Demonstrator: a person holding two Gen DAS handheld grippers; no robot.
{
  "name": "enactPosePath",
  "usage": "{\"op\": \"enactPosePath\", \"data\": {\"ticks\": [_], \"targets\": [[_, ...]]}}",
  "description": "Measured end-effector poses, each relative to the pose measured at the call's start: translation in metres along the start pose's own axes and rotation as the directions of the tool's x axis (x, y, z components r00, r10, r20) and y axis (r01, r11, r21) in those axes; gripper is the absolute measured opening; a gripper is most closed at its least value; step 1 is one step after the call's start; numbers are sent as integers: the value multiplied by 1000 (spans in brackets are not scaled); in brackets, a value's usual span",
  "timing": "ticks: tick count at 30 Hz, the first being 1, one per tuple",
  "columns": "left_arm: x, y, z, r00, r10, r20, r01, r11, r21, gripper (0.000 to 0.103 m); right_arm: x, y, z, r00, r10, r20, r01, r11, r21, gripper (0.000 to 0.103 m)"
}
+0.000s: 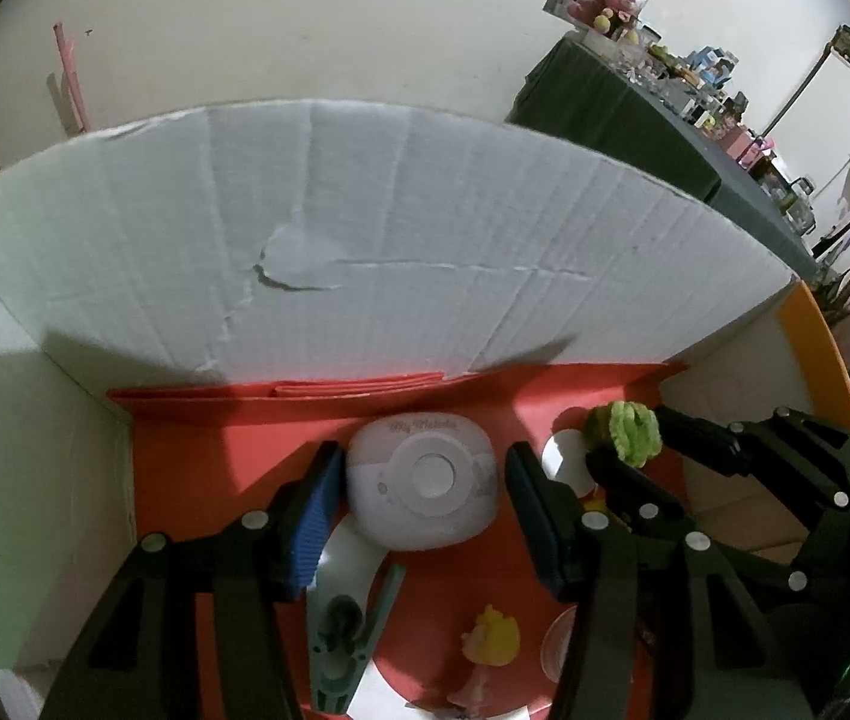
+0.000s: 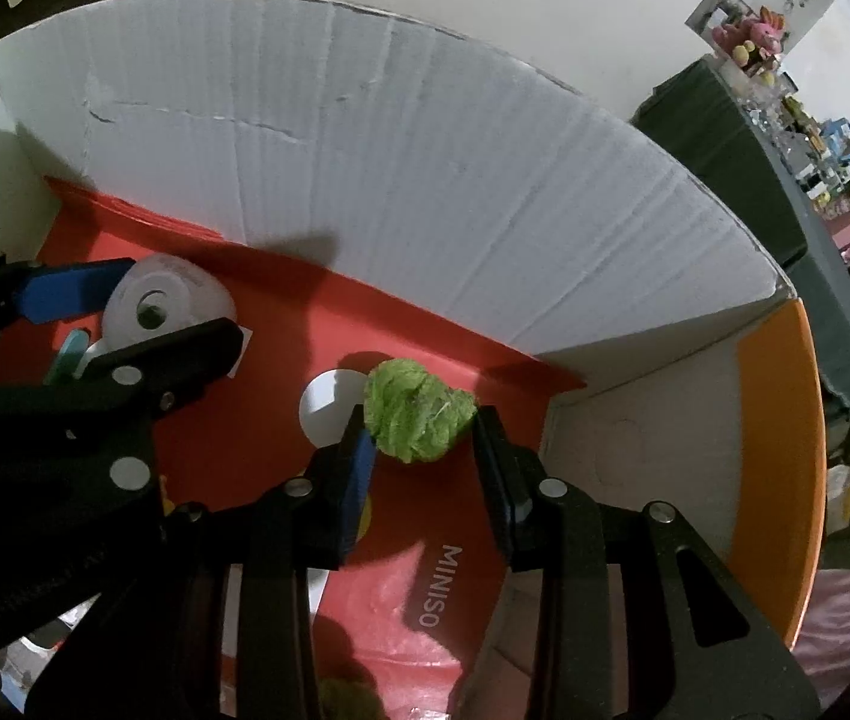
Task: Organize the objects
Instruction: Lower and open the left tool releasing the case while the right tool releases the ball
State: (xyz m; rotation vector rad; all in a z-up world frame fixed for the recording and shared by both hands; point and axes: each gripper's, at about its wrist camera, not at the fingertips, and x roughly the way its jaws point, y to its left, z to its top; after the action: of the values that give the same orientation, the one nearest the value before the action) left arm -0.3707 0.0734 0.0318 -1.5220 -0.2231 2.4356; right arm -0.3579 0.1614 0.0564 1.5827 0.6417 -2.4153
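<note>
Both grippers reach into a white cardboard box [image 1: 365,228] lined with a red MINISO bag [image 2: 425,570]. My left gripper [image 1: 425,474] is open, its blue pads on either side of a white rounded "My Melody" device [image 1: 422,483] lying on the red bag; the device also shows in the right wrist view [image 2: 167,300]. My right gripper [image 2: 422,438] is open around a fuzzy green ball [image 2: 419,417], which also shows in the left wrist view [image 1: 626,432]. The pads stand close to the ball, but a gap shows.
A teal spring clamp [image 1: 341,630], a yellow-haired small figure [image 1: 488,642] and a clear cup rim [image 1: 557,642] lie on the red bag near me. The box's orange-edged flap [image 2: 785,450] stands right. A dark cluttered table [image 1: 635,114] is beyond.
</note>
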Motion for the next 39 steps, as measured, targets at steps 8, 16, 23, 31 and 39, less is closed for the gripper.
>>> {"op": "enactPosePath", "data": {"ticks": [8, 16, 23, 31, 39], "targets": [[0, 0, 0, 1000, -1, -1, 1, 1000, 9, 60, -2, 0, 0, 1000, 8, -1, -8, 1000, 7, 37], [-1, -1, 0, 1000, -3, 0, 3, 1000, 8, 60, -4, -1, -3, 1000, 6, -2, -6, 1000, 4, 38], [-4, -2, 0, 1000, -3, 11, 2, 1000, 15, 60, -6, -2, -4, 1000, 2, 2, -2, 1000, 7, 38], [-16, -2, -2, 1000, 0, 31, -1, 1000, 18, 60, -11, -4, -3, 1000, -2, 13, 2, 1000, 8, 39], [-37, -7, -11, 998, 7, 62, -9, 1000, 28, 61, -31, -5, -9, 998, -5, 56, 4, 1000, 22, 40]]}}
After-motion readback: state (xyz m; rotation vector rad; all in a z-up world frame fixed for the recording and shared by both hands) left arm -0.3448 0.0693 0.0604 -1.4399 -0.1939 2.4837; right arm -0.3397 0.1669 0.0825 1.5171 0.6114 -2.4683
